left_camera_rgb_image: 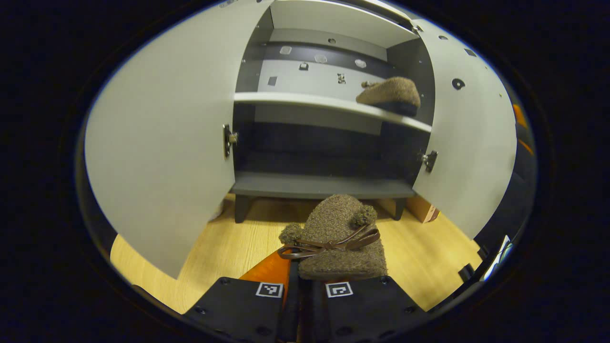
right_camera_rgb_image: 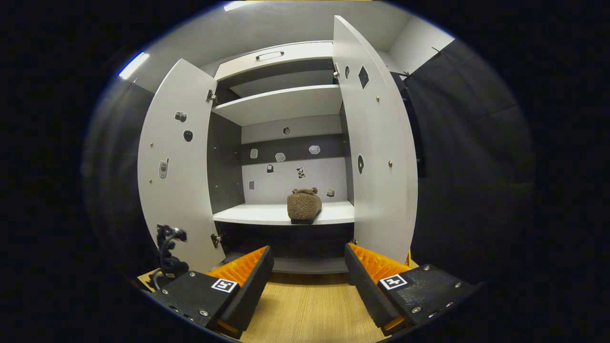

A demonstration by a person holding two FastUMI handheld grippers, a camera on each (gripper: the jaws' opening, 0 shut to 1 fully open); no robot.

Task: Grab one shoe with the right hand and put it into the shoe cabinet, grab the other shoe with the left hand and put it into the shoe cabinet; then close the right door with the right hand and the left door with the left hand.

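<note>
- In the left gripper view, our left gripper (left_camera_rgb_image: 305,281) has its fingers pinched on the heel of a brown slipper (left_camera_rgb_image: 339,238), held above the wooden floor (left_camera_rgb_image: 224,247) before the open cabinet (left_camera_rgb_image: 324,186); a second slipper (left_camera_rgb_image: 391,93) sits on the middle shelf (left_camera_rgb_image: 295,101).
- In the right gripper view, our right gripper (right_camera_rgb_image: 307,271) stands wide open and empty, facing the cabinet; that shelved slipper (right_camera_rgb_image: 304,205) lies between the open left door (right_camera_rgb_image: 176,190) and right door (right_camera_rgb_image: 376,157).

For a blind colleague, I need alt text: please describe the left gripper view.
The left gripper is shut on a fuzzy brown slipper with a bow, above the wooden floor facing an open shoe cabinet. A matching second slipper sits on the middle shelf, and both doors stand open.
</note>
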